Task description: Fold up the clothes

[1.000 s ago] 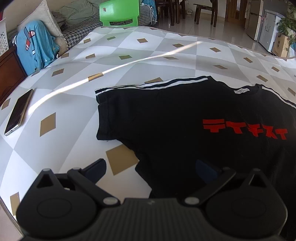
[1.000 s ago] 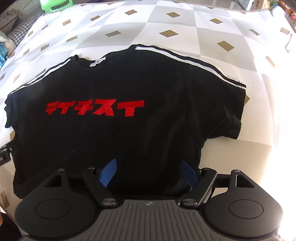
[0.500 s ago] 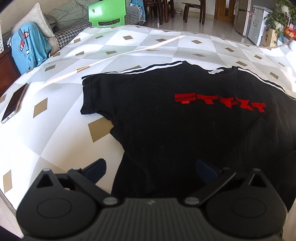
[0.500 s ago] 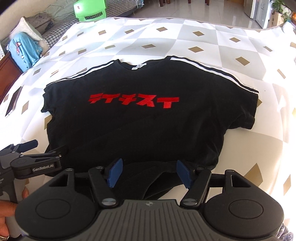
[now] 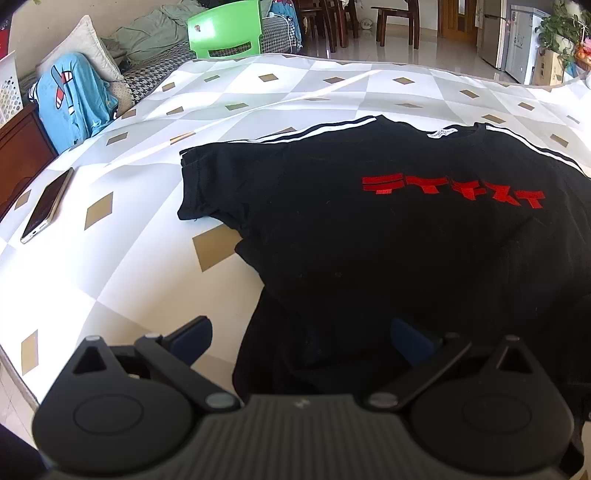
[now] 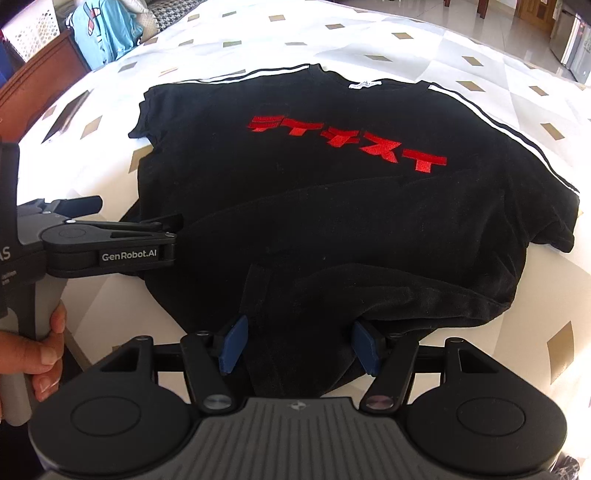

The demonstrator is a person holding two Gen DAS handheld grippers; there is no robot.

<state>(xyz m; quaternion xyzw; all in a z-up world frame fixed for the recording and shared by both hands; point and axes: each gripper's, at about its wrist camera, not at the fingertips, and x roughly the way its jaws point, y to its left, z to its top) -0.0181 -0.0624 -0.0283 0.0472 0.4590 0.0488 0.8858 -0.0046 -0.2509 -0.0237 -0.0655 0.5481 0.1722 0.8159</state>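
A black T-shirt with red lettering and white shoulder stripes lies face up on the patterned cover. Its lower hem is bunched near both grippers. My left gripper stands wide open at the hem's left corner, one finger over the cover and the other over black cloth. From the right wrist it shows as the left gripper, held by a person's hand. My right gripper hangs over the rumpled hem with its blue pads apart. Cloth lies between them and I see no pinch.
The white and grey cover with gold diamonds spreads around the shirt. A phone lies at its left edge. Beyond are a blue garment, wooden furniture, a green chair and a sofa.
The right gripper has swung left along the hem, rolled, and its jaws have narrowed. The left gripper shifted right onto the hem's corner, then stayed still. The hem now looks more bunched.
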